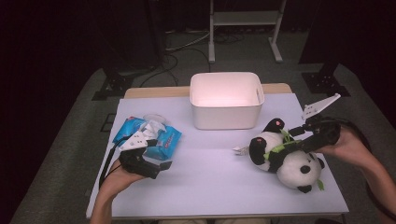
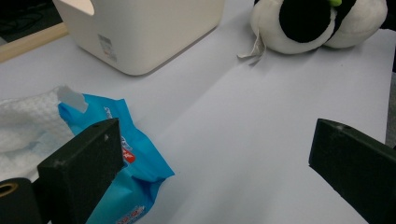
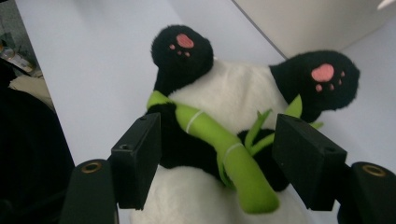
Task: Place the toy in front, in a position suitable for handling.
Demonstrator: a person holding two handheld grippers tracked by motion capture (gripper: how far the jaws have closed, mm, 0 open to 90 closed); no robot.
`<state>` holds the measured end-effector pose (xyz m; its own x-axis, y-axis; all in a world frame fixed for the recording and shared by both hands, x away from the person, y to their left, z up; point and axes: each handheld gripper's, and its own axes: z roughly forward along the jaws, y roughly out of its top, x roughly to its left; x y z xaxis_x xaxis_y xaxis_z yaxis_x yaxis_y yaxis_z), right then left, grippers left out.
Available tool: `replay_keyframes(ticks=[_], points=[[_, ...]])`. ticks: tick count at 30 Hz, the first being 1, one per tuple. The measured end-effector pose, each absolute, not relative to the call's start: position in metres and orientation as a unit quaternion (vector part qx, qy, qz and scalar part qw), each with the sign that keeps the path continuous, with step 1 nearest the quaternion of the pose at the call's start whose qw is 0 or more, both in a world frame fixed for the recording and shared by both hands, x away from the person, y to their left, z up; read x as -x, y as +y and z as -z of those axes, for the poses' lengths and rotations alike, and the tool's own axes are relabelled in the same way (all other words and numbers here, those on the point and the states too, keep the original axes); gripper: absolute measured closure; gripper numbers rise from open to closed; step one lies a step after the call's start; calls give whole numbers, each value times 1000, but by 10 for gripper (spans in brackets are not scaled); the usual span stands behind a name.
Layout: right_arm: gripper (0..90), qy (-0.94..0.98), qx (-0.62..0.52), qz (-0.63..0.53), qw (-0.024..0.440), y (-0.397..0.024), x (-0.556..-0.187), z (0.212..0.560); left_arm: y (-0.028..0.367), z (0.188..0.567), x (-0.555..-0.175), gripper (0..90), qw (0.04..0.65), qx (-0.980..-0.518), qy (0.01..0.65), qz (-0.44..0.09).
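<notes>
**On the table: panda under the right claw, wipes by the left**

Across the pale lilac tabletop (image 1: 210,177), seen from the high view, three things are spread: a white plastic storage bin (image 1: 227,100) at the far middle, a plush panda (image 1: 285,156) at the right, and a blue pack of wet wipes (image 1: 149,136) at the left. Only this view takes in the whole layout, along with both forearms coming in from the near edge.

Bin: open top, cut-out handles in the side walls. The left gripper view catches a small printed label (image 2: 106,48) low on one wall; its text is too small to read.

Panda: lies on its back near the table's right edge, well apart from the bin. The right gripper view gives detail the high view lacks: pink paw pads on two black feet, and a green stuffed bamboo stalk (image 3: 224,154) held across the belly. A white sewn-in tag (image 2: 254,49) trails from the body in the left gripper view; no writing can be made out.

Right gripper (image 3: 217,161): jaws apart, one on each side of the bamboo and the panda's middle, pads not pressing on either.

Left gripper (image 2: 212,158): jaws wide apart, nothing between them but bare table. The wipes pack lies just beside one jaw, a white wipe (image 2: 23,126) pulled from its top. Red and white print on the blue wrapper is blurred, unreadable.
</notes>
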<state>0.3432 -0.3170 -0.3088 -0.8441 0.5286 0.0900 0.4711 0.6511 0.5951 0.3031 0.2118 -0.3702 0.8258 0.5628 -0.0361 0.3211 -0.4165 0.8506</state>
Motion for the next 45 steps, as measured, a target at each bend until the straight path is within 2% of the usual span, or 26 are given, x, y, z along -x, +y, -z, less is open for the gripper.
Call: replay_keyframes(ticks=[17,18,22,26,27,28,31,45], points=[[459,908,-285,-302,47,-336,-342,325,212,371,-303,24,470,-831,267,-128],[497,910,-284,-300,44,-336,-343,327,212,370,-303,25,470,-831,268,-128],[538,911,-280,-300,42,-335,-343,329,213,370,-303,24,468,-833,267,-129],[636,910,-275,-307,43,-335,-343,330,213,370,-303,24,468,-833,267,-129],[636,910,-275,-307,43,-335,-343,330,213,370,-303,24,468,-832,267,-129],[688,910,-276,-307,43,-334,-342,329,214,370,-303,24,468,-832,268,-129],[724,911,-271,-309,42,-334,-342,329,214,370,-303,24,468,-832,268,-130],[760,915,-234,-325,38,-323,-336,317,217,369,-303,24,467,-831,271,-133]])
